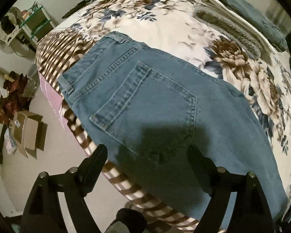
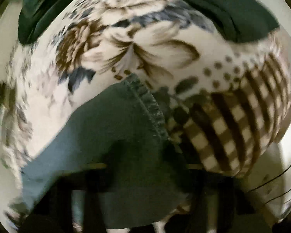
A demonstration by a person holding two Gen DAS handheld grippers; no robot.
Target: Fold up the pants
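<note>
Denim fills most of what I can see from the left gripper (image 1: 147, 155): the jeans (image 1: 155, 101) lie flat on the flowered bedspread (image 1: 164, 25) just ahead of my fingers, back pocket (image 1: 145, 101) up, waistband (image 1: 99, 58) away from me and toward the left, near the checked border of the cover where the bed drops to the floor. My left jaws stand wide apart and nothing is between them; they hang just above the cloth, their shadow falling on the seat of the jeans below the pocket. From the right gripper (image 2: 145, 176) the view is blurred, but I can make out a leg of the jeans running from my fingers up to its stitched hem (image 2: 147, 104), which rests on the bedspread just ahead, beside the checked border (image 2: 232, 120). My right jaws look drawn nearly together with the denim bunched at them, so I read that side as pinching the leg, though the blur keeps me from seeing the pads press. As I judge it, the jeans seem already laid leg on leg, since only one pocket shows, and the crosswise folds are left: hem end brought up to the waistband, then once more. Beyond the left gripper, to the right, folded towels (image 1: 232, 21) sit well apart.
</note>
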